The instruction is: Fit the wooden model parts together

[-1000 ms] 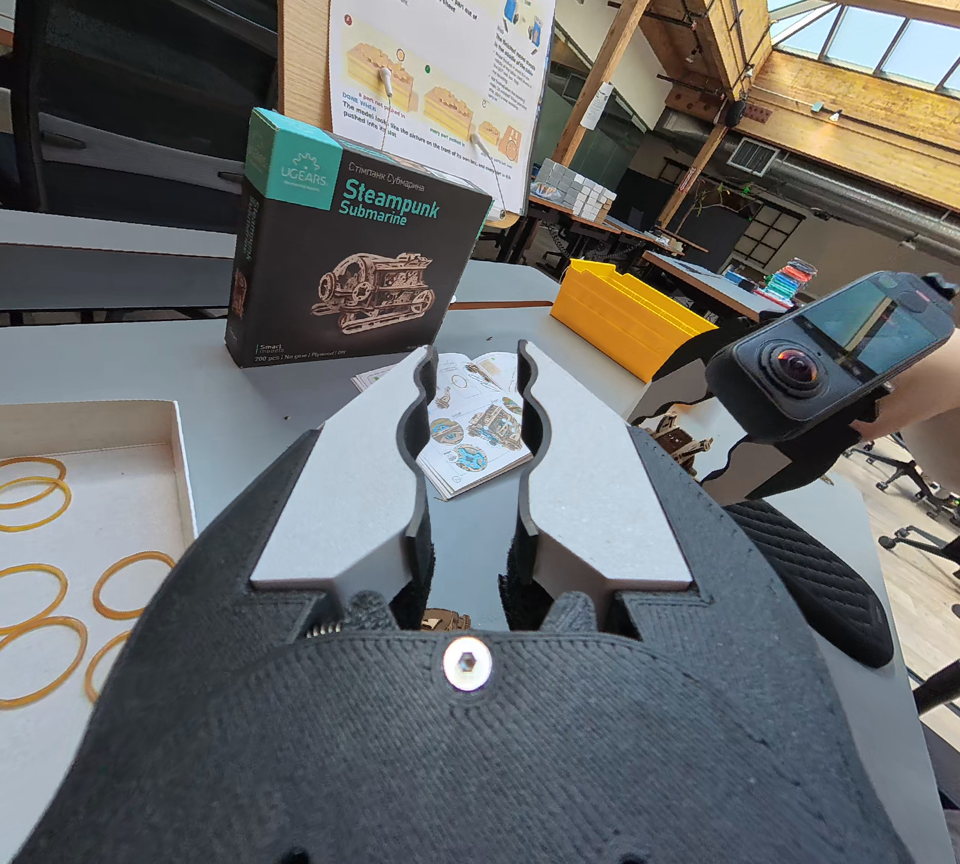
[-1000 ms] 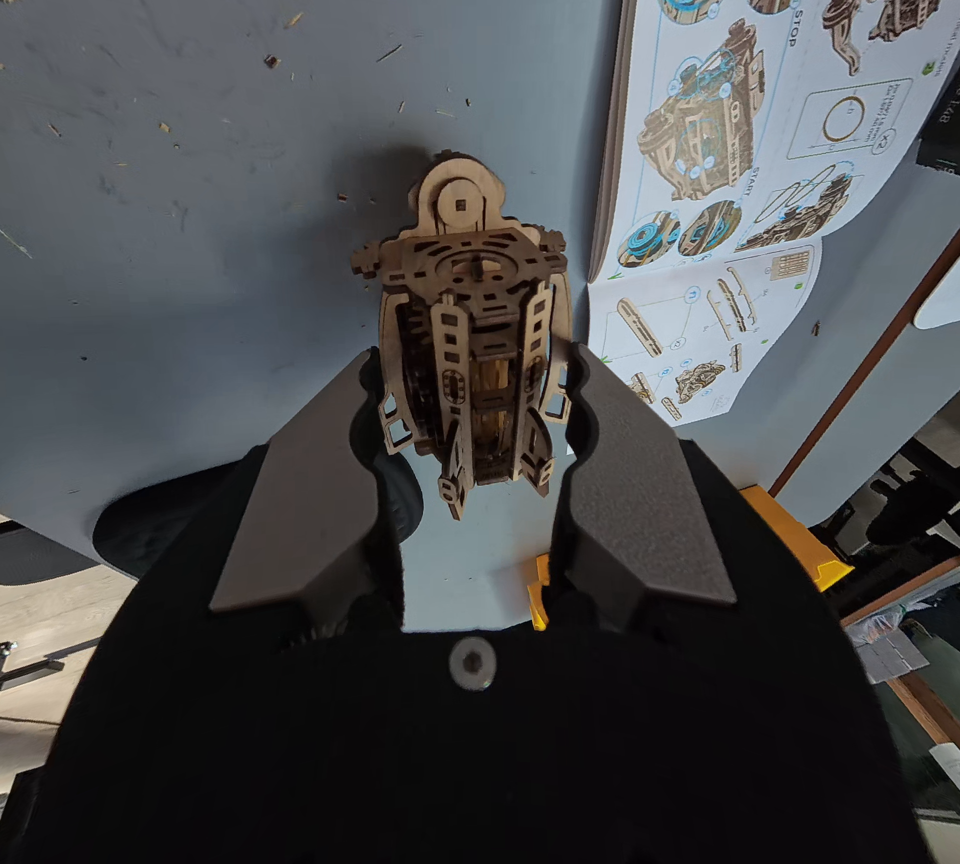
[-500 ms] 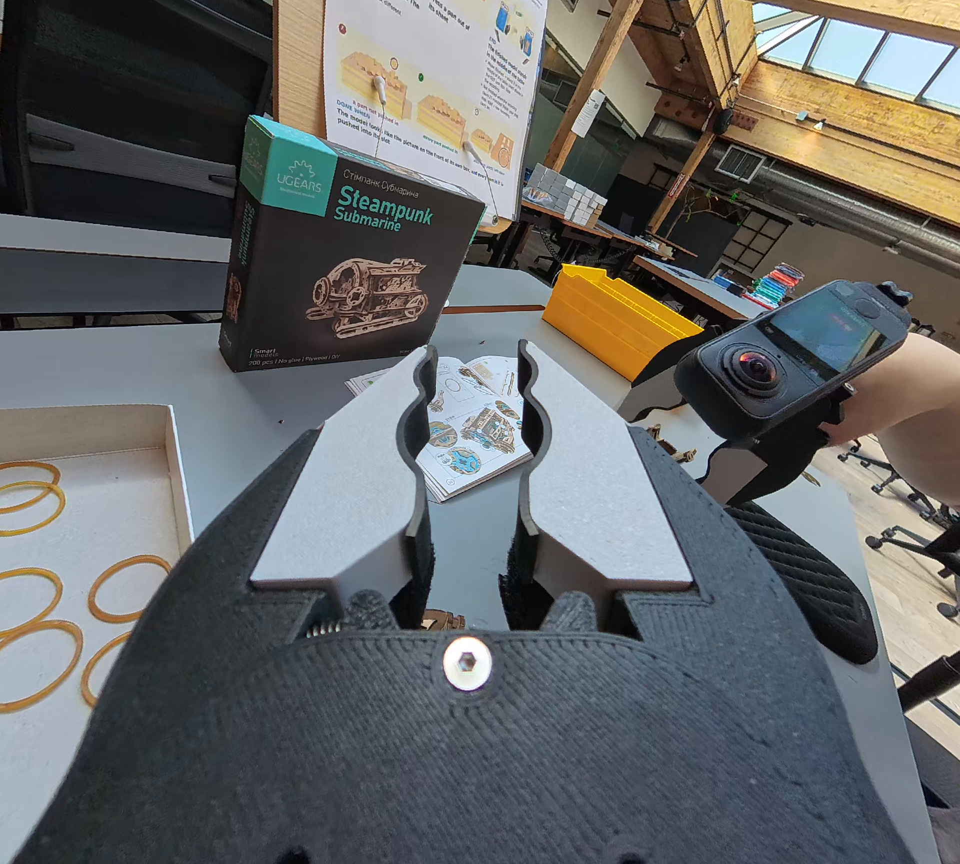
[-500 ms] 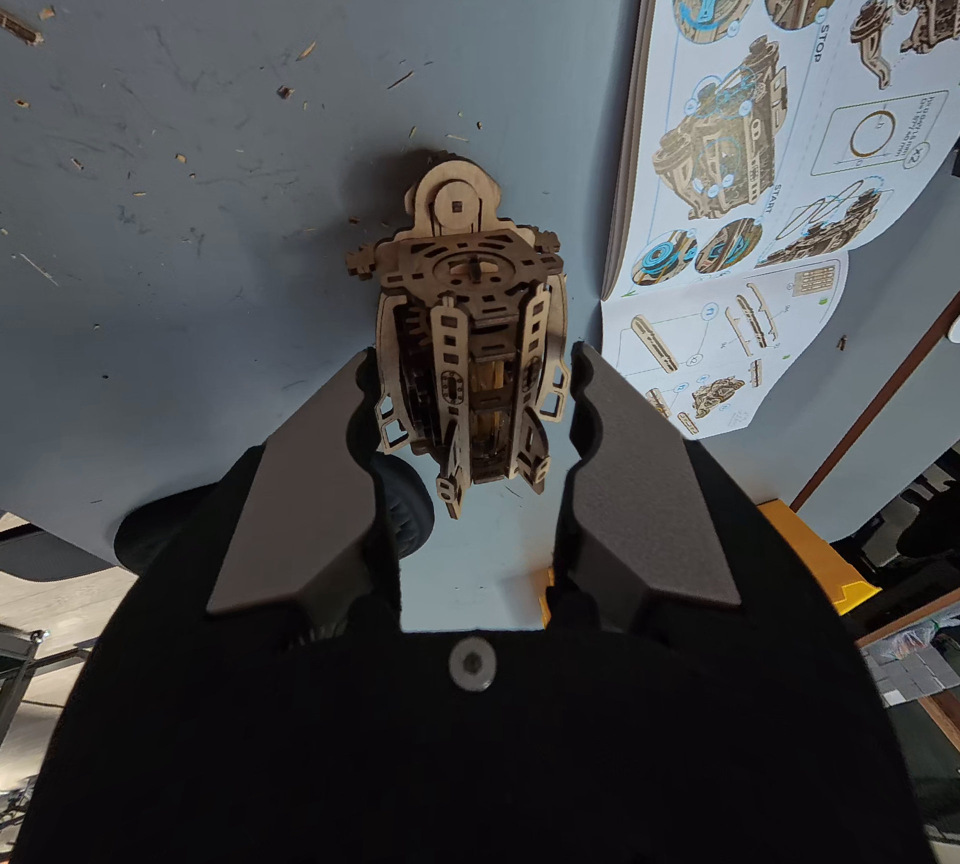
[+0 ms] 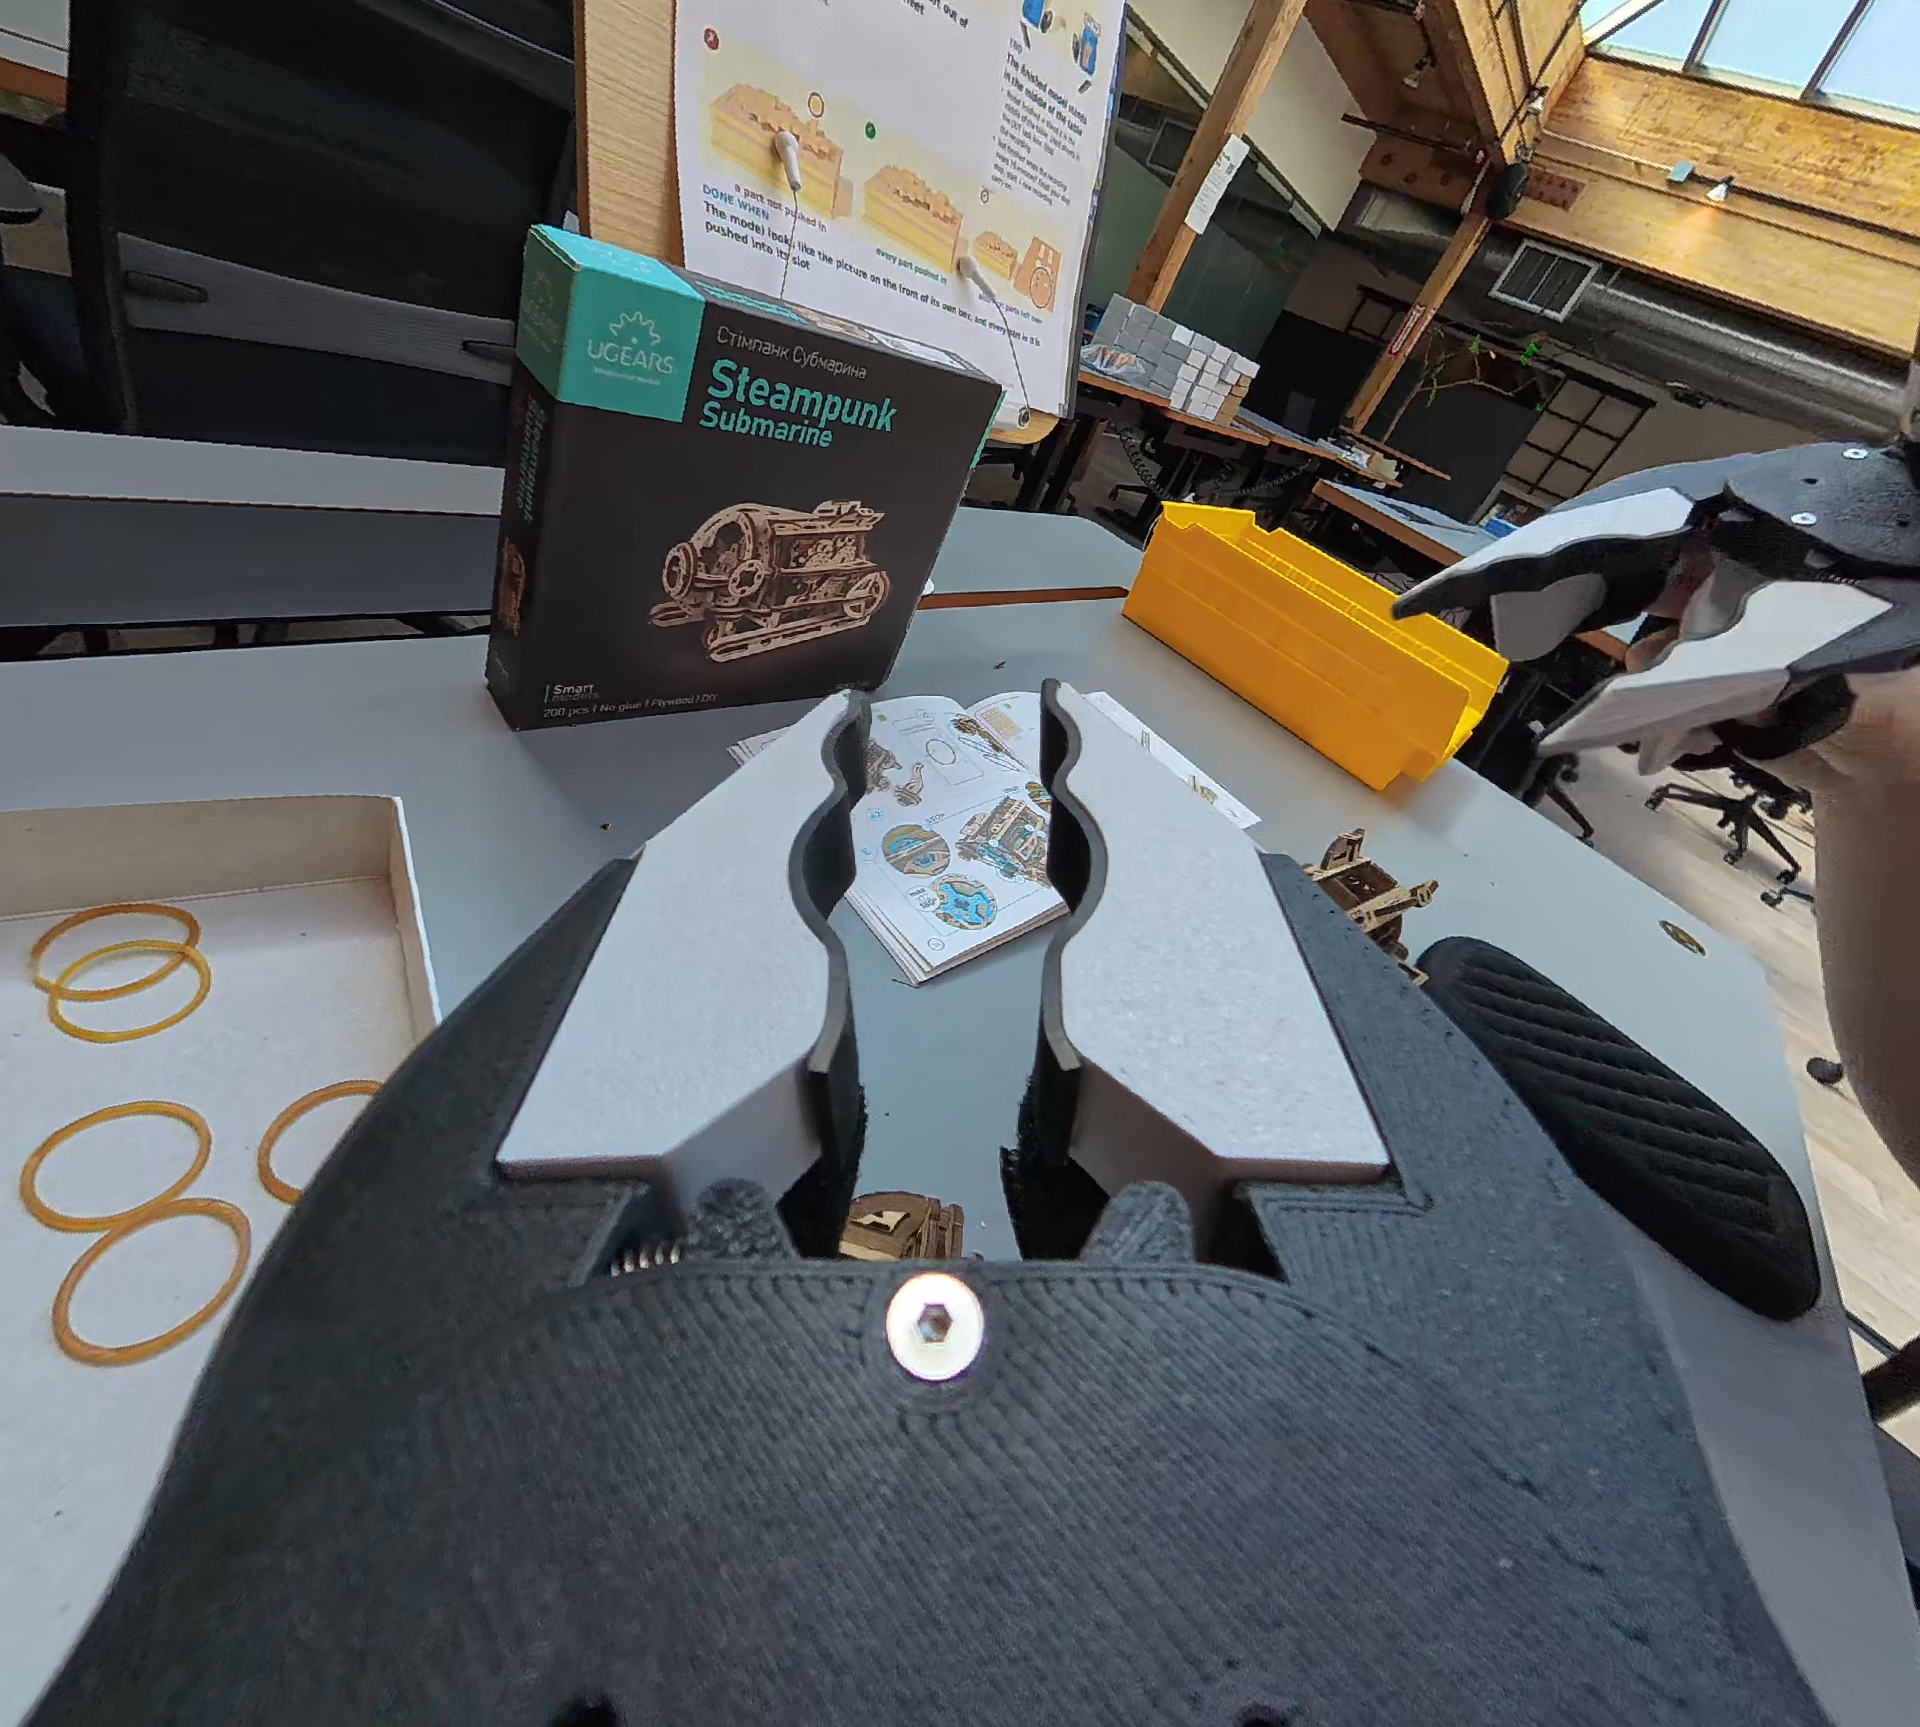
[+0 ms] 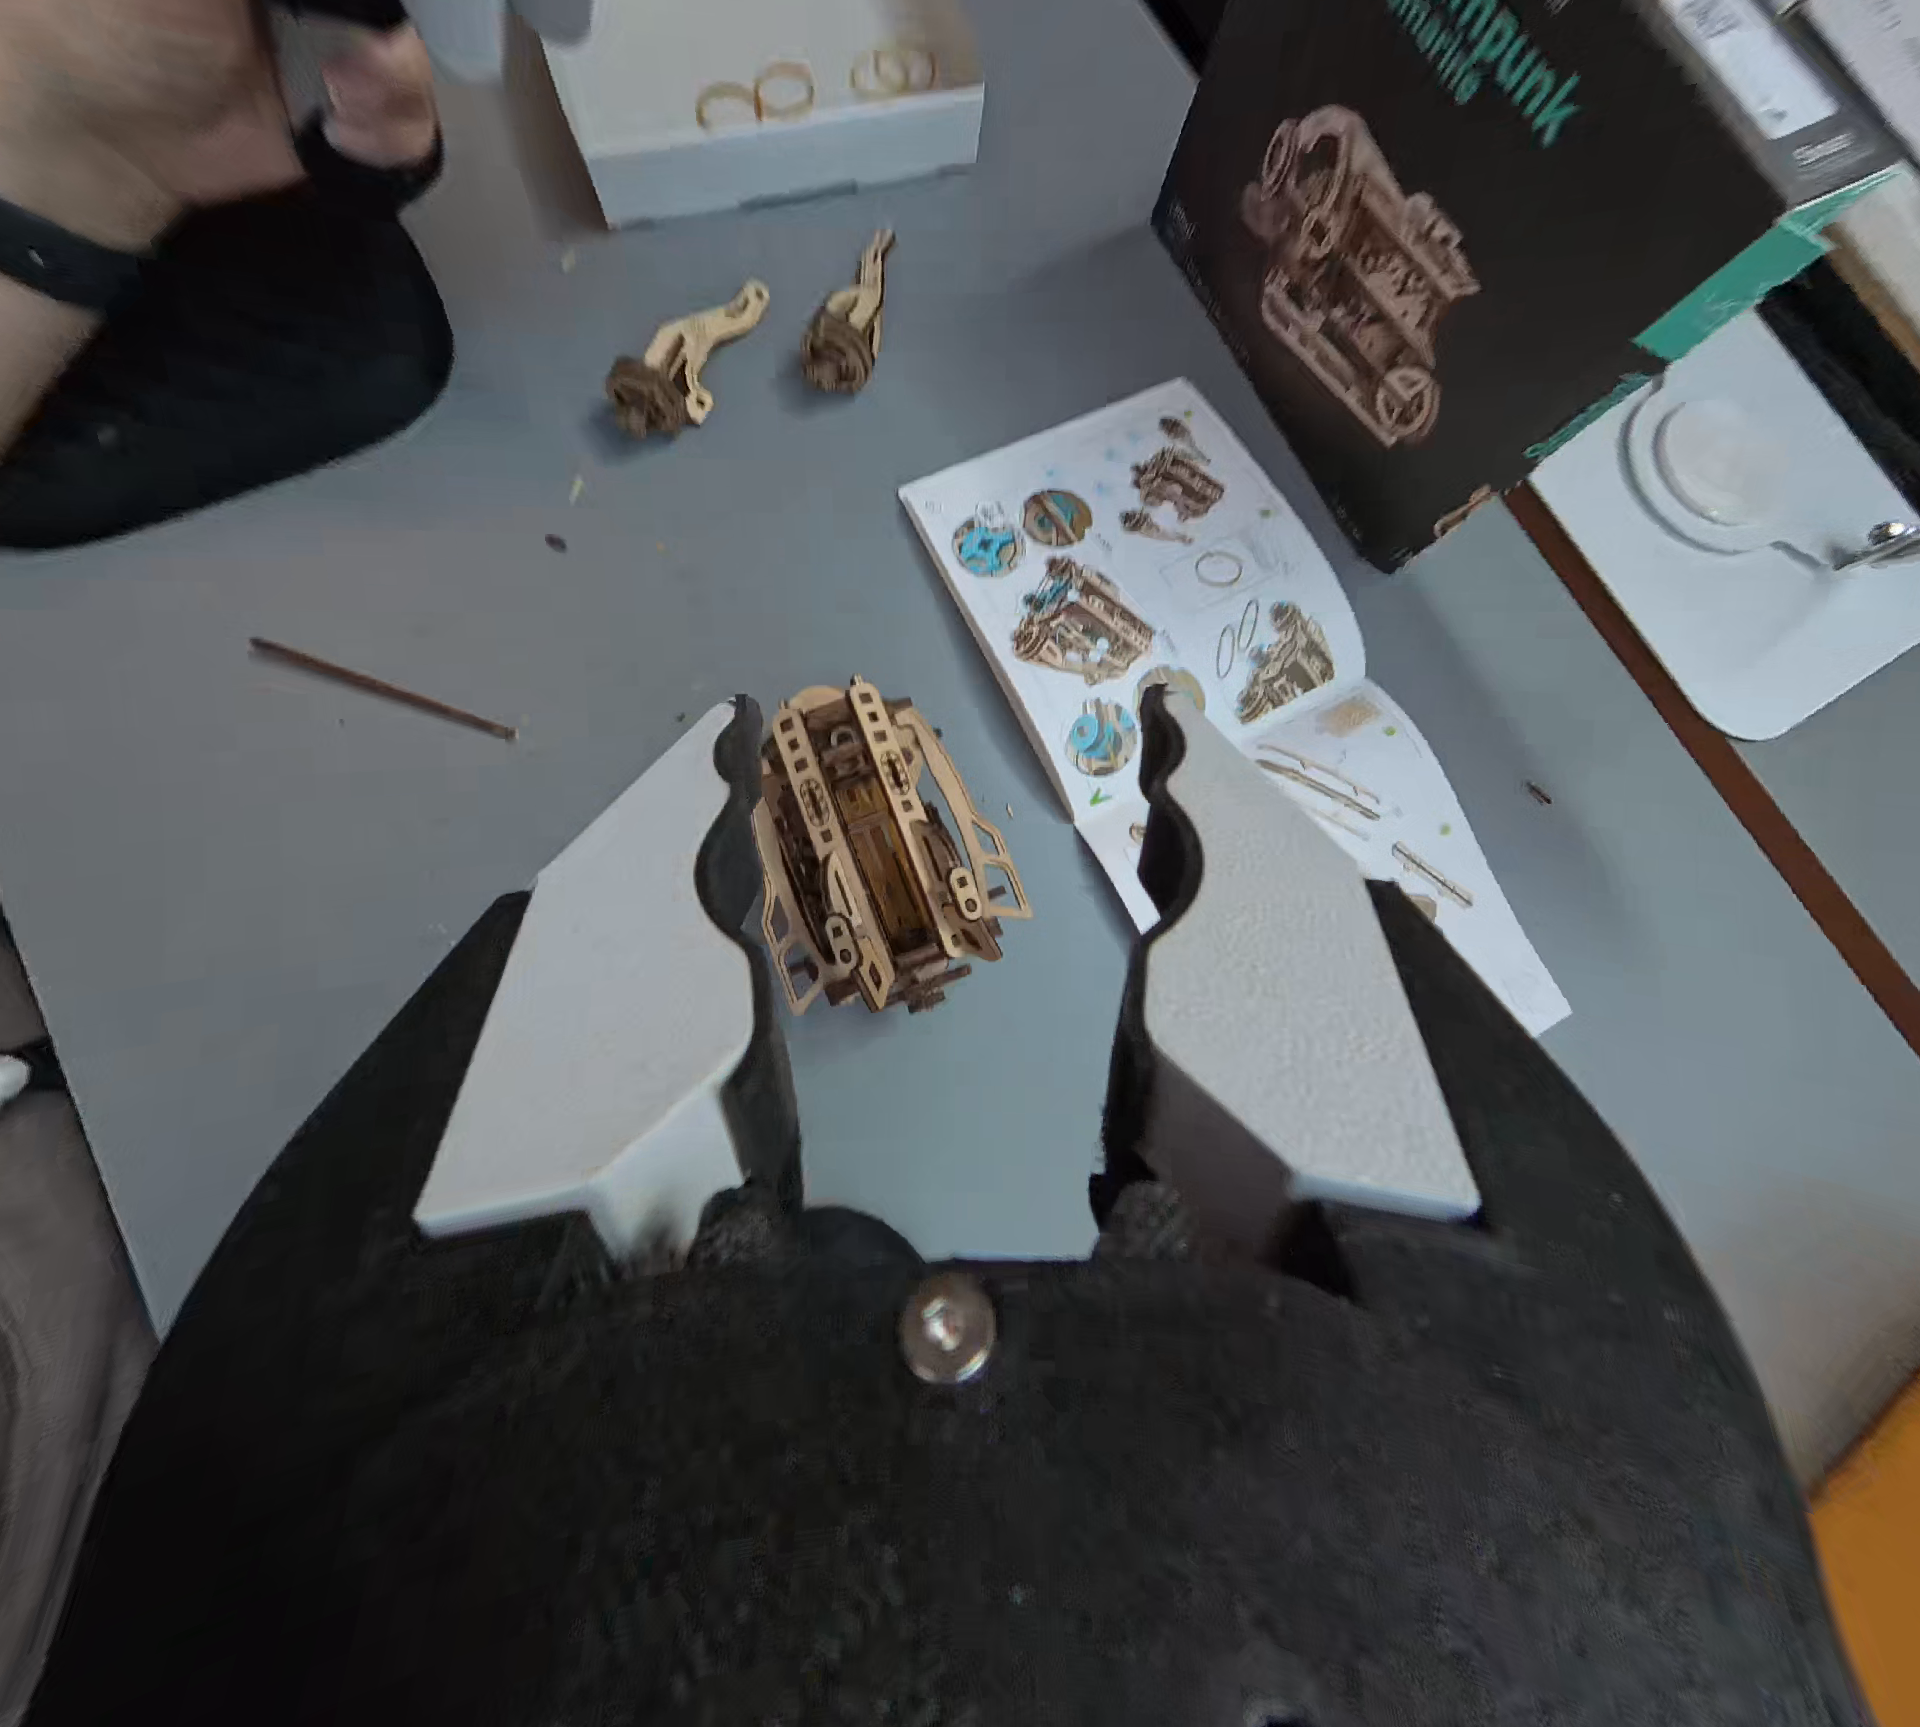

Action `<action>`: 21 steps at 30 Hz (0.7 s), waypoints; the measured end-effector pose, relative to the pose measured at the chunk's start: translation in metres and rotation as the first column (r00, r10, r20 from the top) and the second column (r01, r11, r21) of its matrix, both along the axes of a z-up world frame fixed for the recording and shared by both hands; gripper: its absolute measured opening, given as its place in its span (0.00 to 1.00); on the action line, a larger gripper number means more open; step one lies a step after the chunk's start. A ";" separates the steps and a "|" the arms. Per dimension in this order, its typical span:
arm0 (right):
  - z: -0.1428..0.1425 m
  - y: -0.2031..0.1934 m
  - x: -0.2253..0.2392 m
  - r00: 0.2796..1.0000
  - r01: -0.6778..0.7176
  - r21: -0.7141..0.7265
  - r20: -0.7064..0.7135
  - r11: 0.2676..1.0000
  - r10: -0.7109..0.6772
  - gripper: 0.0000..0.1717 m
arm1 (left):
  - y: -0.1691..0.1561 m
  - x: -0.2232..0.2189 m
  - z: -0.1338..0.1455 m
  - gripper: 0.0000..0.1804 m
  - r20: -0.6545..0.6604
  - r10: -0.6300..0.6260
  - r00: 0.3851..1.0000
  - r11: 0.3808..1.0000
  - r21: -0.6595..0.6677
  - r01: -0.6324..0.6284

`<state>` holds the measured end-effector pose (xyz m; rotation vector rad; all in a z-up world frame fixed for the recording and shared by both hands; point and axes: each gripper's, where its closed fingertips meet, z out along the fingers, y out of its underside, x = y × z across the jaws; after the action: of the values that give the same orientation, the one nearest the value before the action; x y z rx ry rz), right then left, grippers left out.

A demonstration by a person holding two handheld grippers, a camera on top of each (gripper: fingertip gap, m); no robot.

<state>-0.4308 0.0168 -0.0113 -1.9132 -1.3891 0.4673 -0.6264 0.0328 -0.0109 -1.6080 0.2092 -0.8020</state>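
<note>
Lifted and swung back, the right hand-held gripper now looks down on the table from higher up, its jaws spread wide around nothing. Below it, the wooden model body lies on its side, beside the open booklet. Two small wooden parts wait farther off, near the white tray. The left hand-held gripper hovers half open and empty. Closing hard on the thin outer ribs could, I think, snap them, and an off-centre pinch might roll the body away.
</note>
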 end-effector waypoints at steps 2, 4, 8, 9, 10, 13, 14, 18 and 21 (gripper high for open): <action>0.037 0.006 0.008 0.957 0.020 0.049 -0.289 0.999 -0.006 0.39 | 0.002 -0.005 -0.004 0.18 -0.036 0.029 0.999 1.000 -0.005 -0.030; 0.064 0.015 0.027 0.869 0.062 0.098 -0.496 0.993 -0.006 0.32 | 0.006 -0.012 -0.010 0.18 -0.099 0.072 0.993 0.997 -0.012 -0.073; 0.061 0.031 0.061 0.818 0.087 0.185 -0.574 0.979 0.036 0.32 | 0.010 -0.018 -0.023 0.17 -0.221 0.129 0.967 0.991 -0.014 -0.135; 0.050 0.033 0.065 0.830 0.074 0.203 -0.555 0.976 0.052 0.32 | 0.011 -0.018 -0.024 0.17 -0.234 0.132 0.963 0.990 -0.013 -0.139; 0.039 0.033 0.066 0.842 0.050 0.214 -0.535 0.976 0.074 0.32 | 0.010 -0.016 -0.025 0.17 -0.235 0.127 0.964 0.991 -0.016 -0.135; 0.000 0.031 0.064 0.878 -0.036 0.208 -0.461 0.977 0.130 0.32 | 0.004 -0.002 -0.024 0.17 -0.237 0.044 0.970 0.998 -0.037 -0.054; -0.009 0.029 0.062 0.882 -0.063 0.208 -0.446 0.976 0.152 0.32 | 0.000 0.006 -0.025 0.17 -0.260 -0.007 0.966 0.999 -0.046 -0.005; -0.028 0.023 0.059 0.872 -0.171 0.182 -0.429 0.968 0.235 0.32 | -0.033 0.047 -0.029 0.18 -0.323 -0.253 0.912 0.967 -0.101 0.232; -0.048 0.015 0.061 0.874 -0.319 0.067 -0.365 0.946 0.320 0.33 | -0.052 0.077 -0.041 0.22 -0.387 -0.362 0.848 0.932 -0.148 0.330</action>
<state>-0.3693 0.0314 -0.0591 -1.4880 -1.4442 0.9352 -0.5496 -0.0195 -0.0521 -1.8279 0.8007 -0.7390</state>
